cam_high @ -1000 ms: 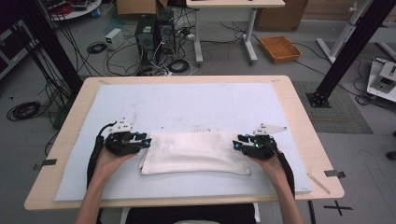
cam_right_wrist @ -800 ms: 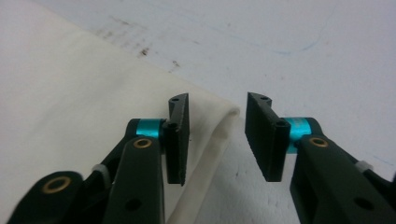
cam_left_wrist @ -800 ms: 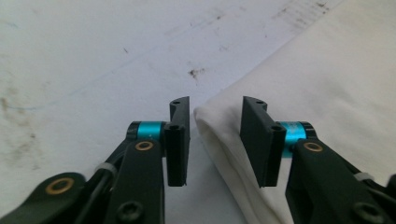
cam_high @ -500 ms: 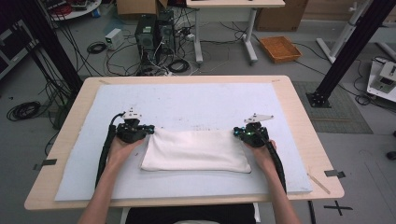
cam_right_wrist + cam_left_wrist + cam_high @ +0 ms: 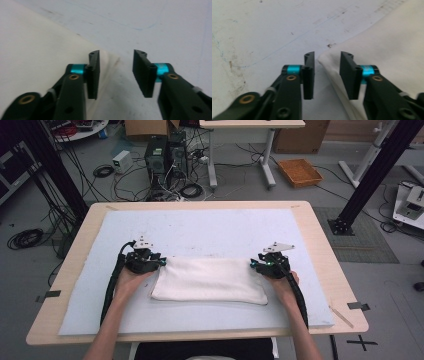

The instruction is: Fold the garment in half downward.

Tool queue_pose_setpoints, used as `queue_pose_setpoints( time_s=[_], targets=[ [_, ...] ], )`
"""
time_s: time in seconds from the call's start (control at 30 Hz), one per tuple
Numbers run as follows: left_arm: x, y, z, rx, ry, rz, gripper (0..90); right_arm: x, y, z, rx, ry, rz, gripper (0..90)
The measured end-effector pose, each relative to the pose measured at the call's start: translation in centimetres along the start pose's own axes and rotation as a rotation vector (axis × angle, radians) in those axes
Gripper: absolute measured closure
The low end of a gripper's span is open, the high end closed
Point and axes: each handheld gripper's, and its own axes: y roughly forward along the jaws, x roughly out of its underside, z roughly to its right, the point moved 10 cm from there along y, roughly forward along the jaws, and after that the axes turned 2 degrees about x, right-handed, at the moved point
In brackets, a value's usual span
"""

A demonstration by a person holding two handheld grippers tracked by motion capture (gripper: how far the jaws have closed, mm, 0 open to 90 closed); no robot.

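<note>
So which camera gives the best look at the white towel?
The high view: it shows the whole folded towel lying flat on the mat. The left gripper view shows just one corner beside the open jaws; the right gripper view likewise shows one corner.

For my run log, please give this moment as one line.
left gripper: open, just released | right gripper: open, just released | white towel: folded, flat on mat

We find no legible text, label, brand or number in any view. The one sign is a black cross of tape [image 5: 361,341] on the floor; faint blue pen lines on the white mat [image 5: 262,30] form no letters.
</note>
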Motion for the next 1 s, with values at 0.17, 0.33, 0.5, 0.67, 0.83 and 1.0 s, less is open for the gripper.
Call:
queue_pose_setpoints(
  time_s=[0.17, 0.33, 0.5, 0.67, 0.83, 1.0],
  targets=[
    [-0.2, -2.7, 1.7, 0.050, -0.001, 0.132, 48.9, -0.2, -1.9, -1.2, -0.088, 0.020, 0.057, 30.0],
    [0.9, -4.6, 2.5, 0.075, 0.002, 0.141, 39.5, 0.4, -3.0, -1.1, -0.098, 0.021, 0.073, 21.4],
    [2.2, -5.9, 2.7, 0.070, -0.017, 0.152, 35.7, 1.1, -3.8, -1.2, -0.114, 0.015, 0.084, 21.4],
    [2.7, -6.7, 2.9, 0.066, -0.005, 0.146, 35.3, 1.1, -4.2, -1.1, -0.117, 0.014, 0.087, 21.4],
    [2.7, -7.2, 3.1, 0.067, -0.009, 0.160, 35.3, 1.3, -4.6, -0.8, -0.107, 0.014, 0.095, 21.4],
    [2.9, -7.3, 3.3, 0.068, -0.006, 0.152, 35.3, 1.5, -5.0, -0.1, -0.091, 0.024, 0.103, 21.5]
  ],
)
